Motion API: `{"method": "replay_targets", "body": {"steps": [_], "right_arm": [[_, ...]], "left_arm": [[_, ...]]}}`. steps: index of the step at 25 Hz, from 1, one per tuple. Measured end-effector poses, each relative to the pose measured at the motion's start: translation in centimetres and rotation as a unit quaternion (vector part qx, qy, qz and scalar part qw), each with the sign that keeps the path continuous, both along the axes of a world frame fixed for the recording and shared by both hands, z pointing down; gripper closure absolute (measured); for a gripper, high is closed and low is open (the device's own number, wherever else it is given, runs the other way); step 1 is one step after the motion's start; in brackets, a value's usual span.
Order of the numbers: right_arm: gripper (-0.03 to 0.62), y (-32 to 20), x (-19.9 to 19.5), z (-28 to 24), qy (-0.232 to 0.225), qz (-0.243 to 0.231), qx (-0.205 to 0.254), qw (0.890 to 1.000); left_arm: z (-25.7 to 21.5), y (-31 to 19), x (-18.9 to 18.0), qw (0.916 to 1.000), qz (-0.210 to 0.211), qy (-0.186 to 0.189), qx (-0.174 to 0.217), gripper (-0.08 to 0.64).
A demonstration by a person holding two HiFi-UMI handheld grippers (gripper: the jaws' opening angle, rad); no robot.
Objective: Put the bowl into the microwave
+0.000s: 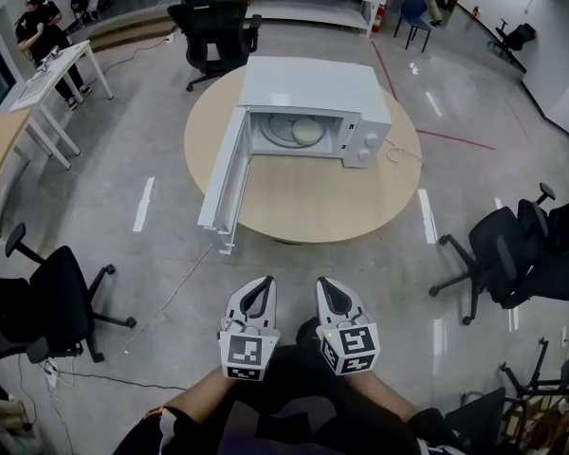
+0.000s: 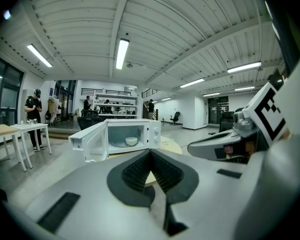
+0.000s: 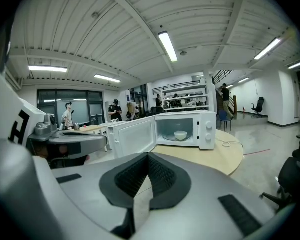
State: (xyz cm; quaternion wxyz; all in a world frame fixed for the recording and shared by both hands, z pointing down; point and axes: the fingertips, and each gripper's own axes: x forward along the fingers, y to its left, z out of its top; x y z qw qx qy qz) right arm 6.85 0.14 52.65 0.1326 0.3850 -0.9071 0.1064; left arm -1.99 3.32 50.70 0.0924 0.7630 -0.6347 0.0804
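A white microwave (image 1: 313,88) stands on a round wooden table (image 1: 313,207) with its door (image 1: 224,180) swung open to the left. A pale bowl (image 1: 304,131) sits inside it on the turntable; it also shows as the bowl (image 2: 131,141) and the bowl (image 3: 180,135) in the two gripper views. My left gripper (image 1: 258,290) and right gripper (image 1: 329,290) hang side by side close to my body, well short of the table. Both are shut with nothing between the jaws; the left gripper (image 2: 151,156) and right gripper (image 3: 149,159) point toward the microwave.
Black office chairs stand behind the table (image 1: 213,27), at my left (image 1: 47,301) and at my right (image 1: 512,254). A white desk (image 1: 52,74) with people beside it is at far left. A power cord (image 1: 398,150) lies on the table beside the microwave.
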Motion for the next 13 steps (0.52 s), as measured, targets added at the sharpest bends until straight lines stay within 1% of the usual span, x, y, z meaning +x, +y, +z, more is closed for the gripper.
{"method": "replay_targets", "body": {"steps": [6,13], "right_arm": [[0.577,0.14,0.92,-0.29,-0.003,0.002,0.001,1.000],[0.577,0.17,0.83,-0.30,-0.004,-0.003,0.001,1.000]], "left_arm": [[-0.18,-0.01,0.79,1.0000,0.003,0.000,0.001,0.512],[-0.21,0.06,0.80,1.0000,-0.001,0.002,0.002,0.512]]}}
